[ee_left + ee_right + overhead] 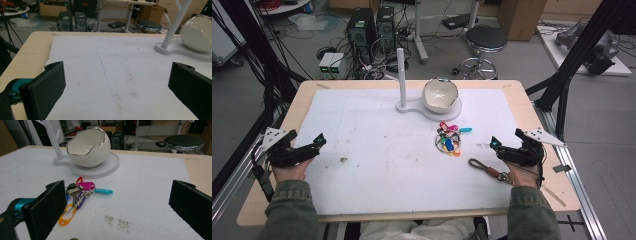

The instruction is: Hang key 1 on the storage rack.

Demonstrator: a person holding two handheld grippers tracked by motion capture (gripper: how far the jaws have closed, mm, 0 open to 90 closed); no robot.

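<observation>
Coloured plastic tags: key bunch (449, 139) on the white mat (377, 165), just in front of the egg-shaped bowl (440, 94).

My right hand-held gripper (507, 150) stands wide open and empty, the bunch near its left jaw. I judge the best approach is low, straddling the metal rings. The strap (486, 169) lies beside my right hand; open mat lies leftward, where my left hand-held gripper (309, 148) waits open and empty near the bench (292, 115) edge.
</observation>
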